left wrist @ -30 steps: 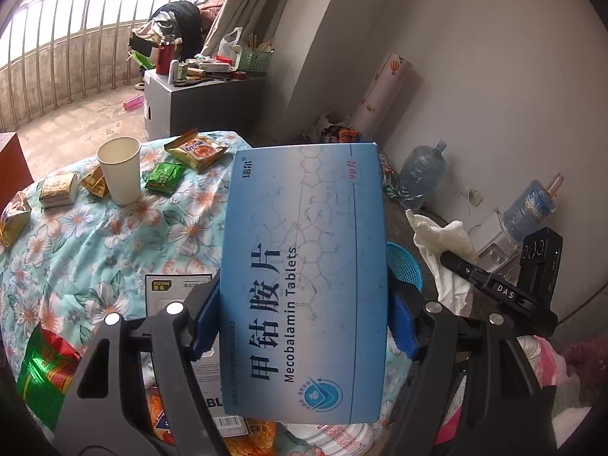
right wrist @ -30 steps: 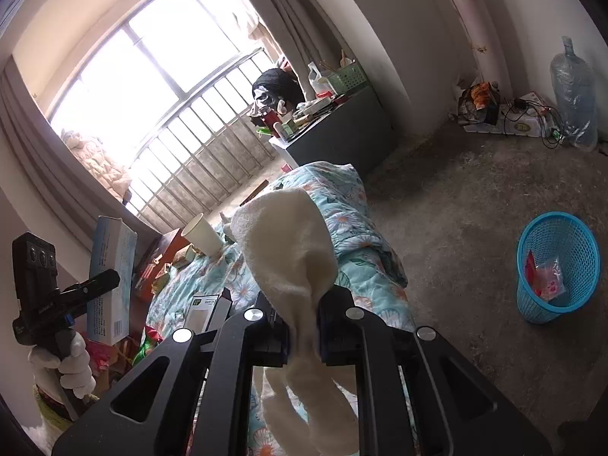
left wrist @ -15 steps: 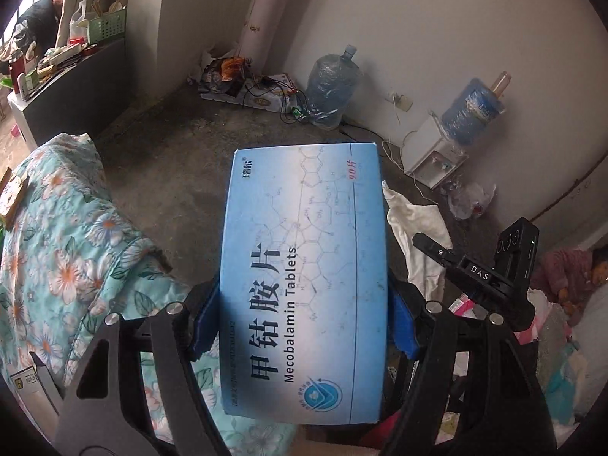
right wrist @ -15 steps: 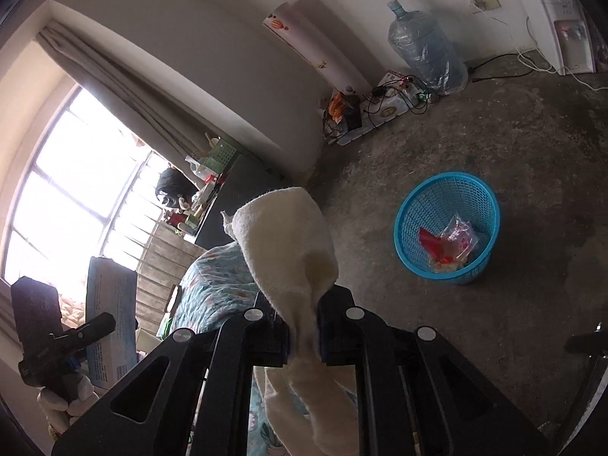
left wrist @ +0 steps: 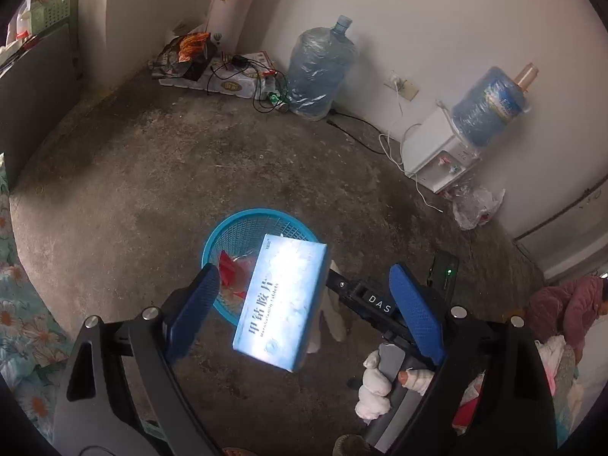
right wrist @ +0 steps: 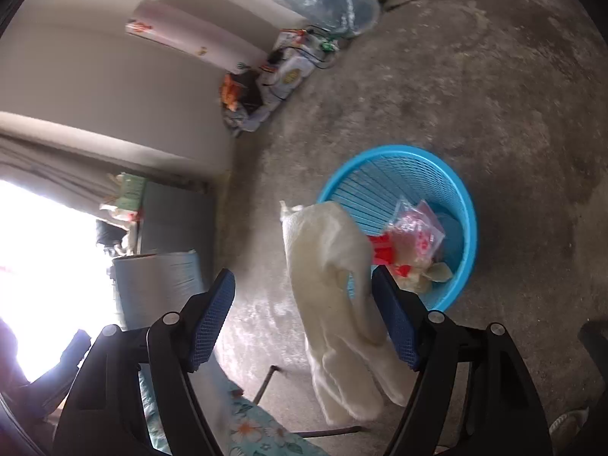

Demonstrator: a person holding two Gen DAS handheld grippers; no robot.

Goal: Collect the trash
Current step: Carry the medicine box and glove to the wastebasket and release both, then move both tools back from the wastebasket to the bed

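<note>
My left gripper (left wrist: 304,304) had just spread its jaws, and the tablet box (left wrist: 283,302), stiff, light, best pinched across its flat faces, hung loose between them above the blue basket (left wrist: 228,228). My right gripper (right wrist: 304,319) had just opened too; the limp, soft cloth (right wrist: 334,288) sagged against one pad beside the basket.

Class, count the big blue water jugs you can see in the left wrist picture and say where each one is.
2. One water jug stands on the floor against the wall; the other jug sits upturned on the white dispenser to its right. Others may be out of frame.
</note>
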